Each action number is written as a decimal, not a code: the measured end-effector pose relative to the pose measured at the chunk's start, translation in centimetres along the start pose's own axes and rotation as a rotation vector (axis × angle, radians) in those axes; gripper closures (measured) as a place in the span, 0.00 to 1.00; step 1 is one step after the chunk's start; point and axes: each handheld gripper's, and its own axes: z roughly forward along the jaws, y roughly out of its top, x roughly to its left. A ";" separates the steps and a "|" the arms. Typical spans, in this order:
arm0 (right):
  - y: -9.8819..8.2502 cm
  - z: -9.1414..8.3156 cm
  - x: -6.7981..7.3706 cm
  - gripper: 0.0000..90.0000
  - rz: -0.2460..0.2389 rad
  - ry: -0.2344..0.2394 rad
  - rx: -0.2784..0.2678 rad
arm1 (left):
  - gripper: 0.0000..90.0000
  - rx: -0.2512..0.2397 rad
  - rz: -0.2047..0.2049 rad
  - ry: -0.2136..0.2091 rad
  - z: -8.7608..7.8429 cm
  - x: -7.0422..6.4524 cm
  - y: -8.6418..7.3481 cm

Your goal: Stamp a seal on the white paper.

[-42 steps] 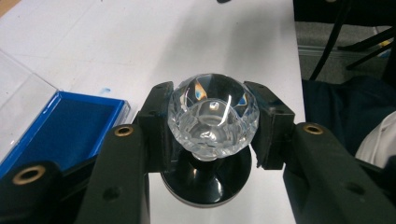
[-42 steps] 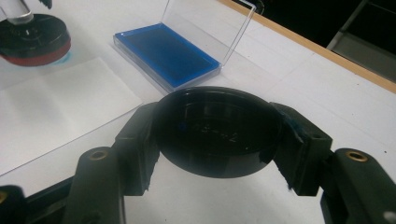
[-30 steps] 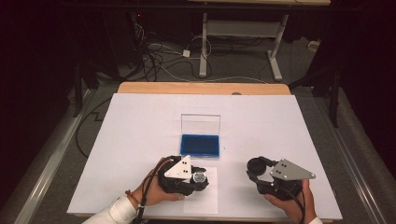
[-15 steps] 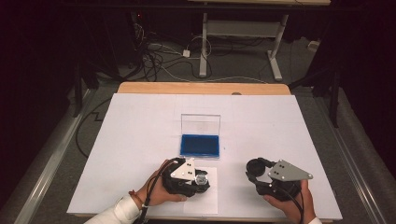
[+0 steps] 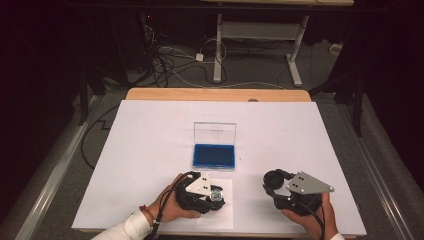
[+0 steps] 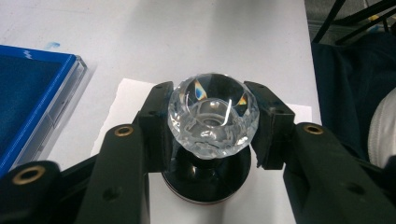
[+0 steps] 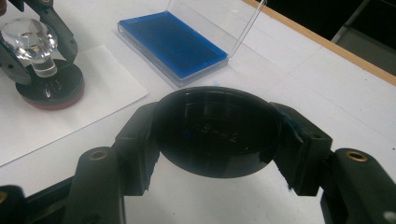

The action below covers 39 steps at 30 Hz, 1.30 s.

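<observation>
Left tongs stay pinched on the clear faceted knob of the stamp, one jaw on each side of it. Over the past second we see that hand ease a little nearer the person, away from the pad, and tip slightly. The stamp's dark round base now sits on the paper, which lies just in front of the pad on the person's side. In the right gripper view the base looks flat on the sheet, with a reddish rim at its foot.

We take this to be the printing step: the stamp is down on the paper, and the pad, its blue face bare and its clear lid standing upright behind it, seems done with for now. Whether a mark has taken we cannot tell, since the base covers the spot.

Right tongs, in front of the pad and off to its right, have not moved in that second. They grip a black round cap by its rim, just above the table. We judge that lifting the stamp straight up comes next, to avoid a smear.
</observation>
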 end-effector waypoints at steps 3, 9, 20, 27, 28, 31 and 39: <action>0.0 0.0 0.0 0.43 -0.002 0.000 -0.001 | 0.60 -0.003 -0.007 -0.003 0.0 0.1 -0.1; 0.0 0.0 0.0 0.43 0.000 -0.002 0.001 | 0.60 -0.002 -0.024 -0.010 -0.1 0.3 -0.4; 0.0 0.1 0.1 0.43 -0.004 -0.001 0.003 | 0.60 0.032 -0.007 0.003 -0.2 0.2 -0.2; 0.0 0.1 0.1 0.43 -0.004 -0.003 0.005 | 0.60 0.039 -0.017 0.004 -0.1 0.2 -0.1; 0.0 0.1 0.1 0.43 -0.004 -0.003 0.004 | 0.60 0.040 -0.018 0.002 -0.1 0.2 -0.1; 0.0 0.1 0.1 0.43 -0.004 -0.003 0.004 | 0.60 0.045 -0.019 0.002 -0.1 0.2 -0.1; 0.0 0.1 0.2 0.43 -0.003 -0.002 0.005 | 0.60 0.046 -0.024 0.000 -0.1 0.3 -0.1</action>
